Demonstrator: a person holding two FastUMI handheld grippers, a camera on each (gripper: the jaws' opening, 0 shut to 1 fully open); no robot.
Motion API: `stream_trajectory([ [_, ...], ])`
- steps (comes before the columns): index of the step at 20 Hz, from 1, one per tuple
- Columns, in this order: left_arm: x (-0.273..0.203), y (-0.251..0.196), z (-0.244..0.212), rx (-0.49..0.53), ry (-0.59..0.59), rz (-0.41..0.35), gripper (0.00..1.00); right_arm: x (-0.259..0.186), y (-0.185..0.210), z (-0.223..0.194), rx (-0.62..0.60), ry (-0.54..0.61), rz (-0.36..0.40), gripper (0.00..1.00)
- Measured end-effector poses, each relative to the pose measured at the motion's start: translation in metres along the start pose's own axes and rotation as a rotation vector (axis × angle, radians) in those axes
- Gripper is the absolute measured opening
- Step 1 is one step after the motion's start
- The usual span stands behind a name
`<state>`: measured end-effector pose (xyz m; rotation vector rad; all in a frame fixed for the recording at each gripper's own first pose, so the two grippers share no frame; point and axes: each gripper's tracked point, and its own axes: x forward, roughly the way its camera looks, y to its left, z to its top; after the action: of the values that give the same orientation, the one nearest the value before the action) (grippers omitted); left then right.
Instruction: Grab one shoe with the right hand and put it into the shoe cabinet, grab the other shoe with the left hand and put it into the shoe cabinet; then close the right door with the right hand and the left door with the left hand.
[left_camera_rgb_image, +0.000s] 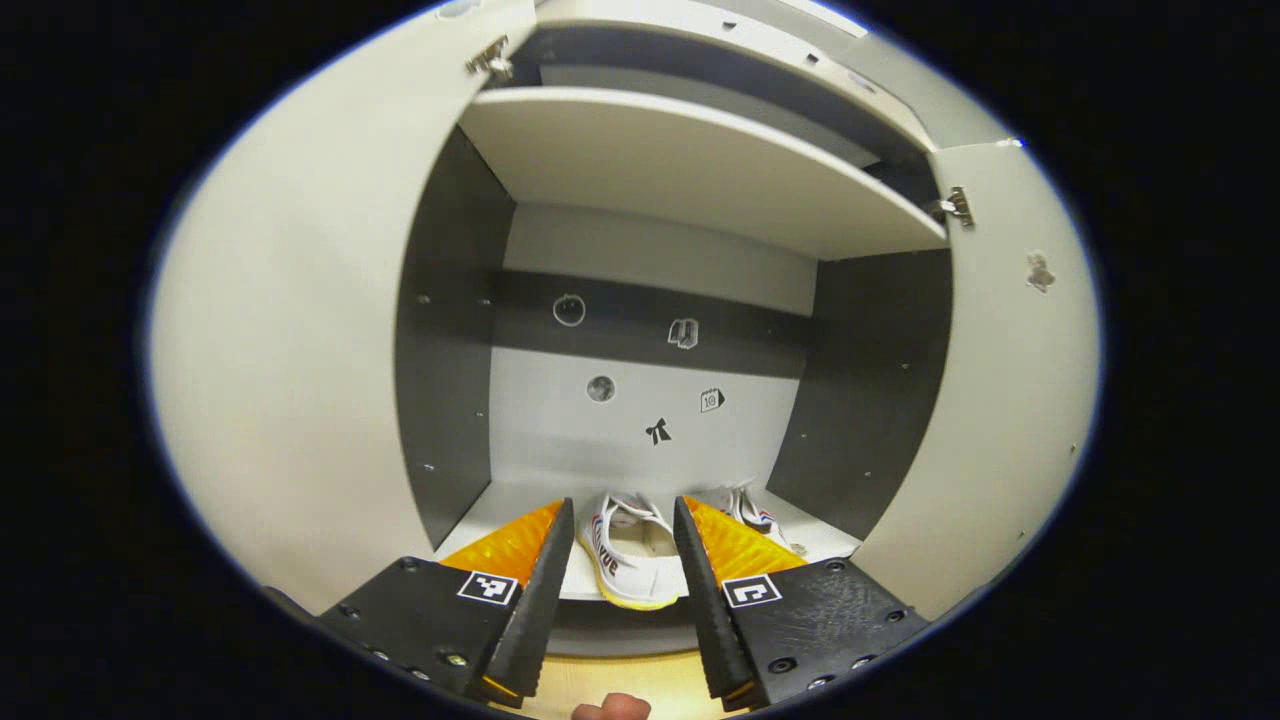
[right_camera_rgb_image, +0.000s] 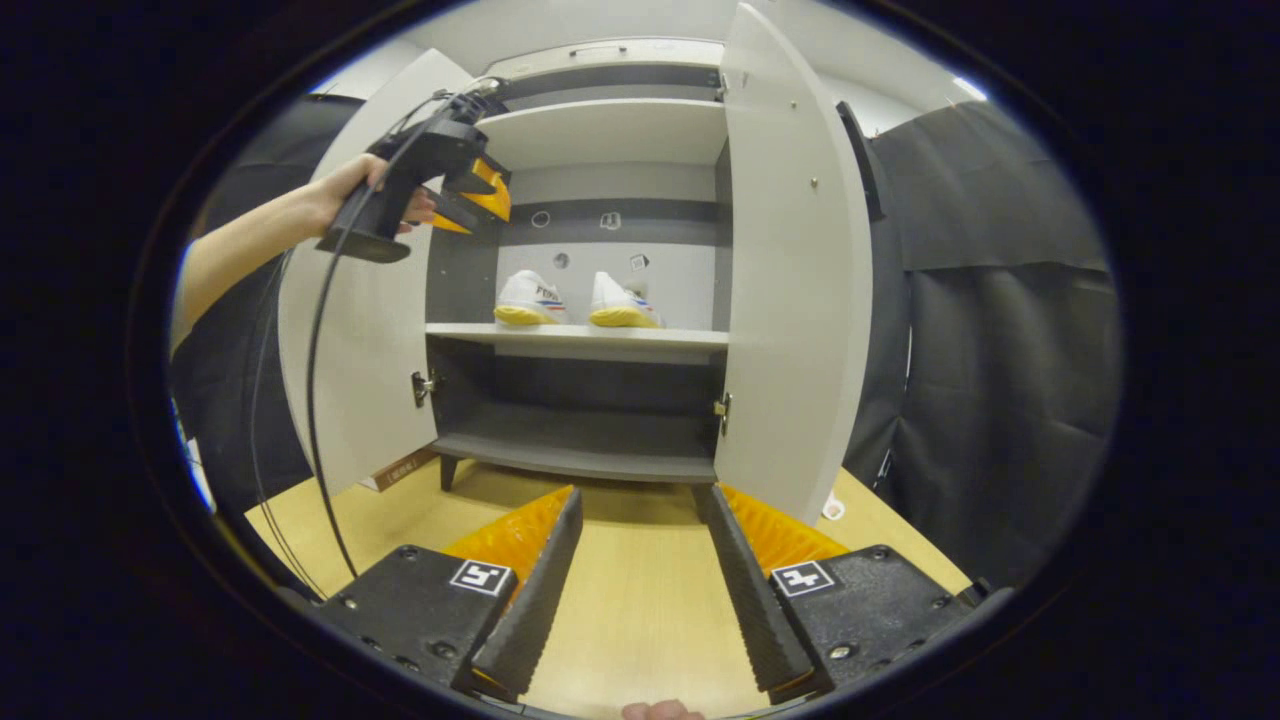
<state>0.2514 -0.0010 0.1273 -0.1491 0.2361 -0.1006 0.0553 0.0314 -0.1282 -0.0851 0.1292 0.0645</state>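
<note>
**Both shoes on the cabinet shelf, doors wide open**

In the right gripper view the shoe cabinet stands at the far side of a pale wooden floor, with its left door and right door both swung open. Two white shoes sit side by side on the middle shelf: the left shoe and the right shoe, close together but apart, yellow soles toward the camera.

The right gripper hovers low over the floor, well back from the cabinet, its jaws spread wide with nothing between them.

The left gripper is held up by a hand just in front of the left door's inner face, above shelf level, a cable trailing down from it. In the left gripper view, that gripper points into the cabinet; its fingers stand parted and hold nothing. One shoe lies just beyond the gap, the other partly hidden behind the right finger. Small stickers dot the back panel.
</note>
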Motion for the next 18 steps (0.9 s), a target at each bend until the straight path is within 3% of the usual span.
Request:
stream_trajectory([
  [2,-0.035,0.002,-0.006,0.010,-0.040,0.013,0.51,-0.004,0.000,0.007,-0.006,-0.017,0.004,0.82],
  [3,-0.051,0.004,-0.013,0.004,-0.059,0.024,0.69,-0.006,0.002,0.009,-0.010,-0.025,0.010,0.83],
  [4,-0.064,0.003,-0.020,-0.006,-0.075,0.030,0.73,-0.008,0.003,0.011,-0.017,-0.030,0.013,0.83],
  [10,-0.142,0.028,-0.098,0.011,-0.107,0.174,0.76,-0.021,0.010,0.023,-0.024,-0.097,0.048,0.84],
  [14,-0.173,0.021,-0.143,0.010,-0.110,0.190,0.77,-0.021,0.010,0.021,-0.031,-0.086,0.031,0.90],
  [15,-0.178,0.019,-0.156,-0.003,-0.103,0.192,0.92,-0.021,0.011,0.020,-0.033,-0.083,0.033,0.91],
  [16,-0.184,0.016,-0.170,-0.002,-0.092,0.194,0.78,-0.021,0.013,0.019,-0.036,-0.083,0.041,0.92],
  [18,-0.192,0.012,-0.190,0.023,-0.083,0.195,0.80,-0.023,0.022,0.019,-0.029,-0.088,0.084,0.96],
])
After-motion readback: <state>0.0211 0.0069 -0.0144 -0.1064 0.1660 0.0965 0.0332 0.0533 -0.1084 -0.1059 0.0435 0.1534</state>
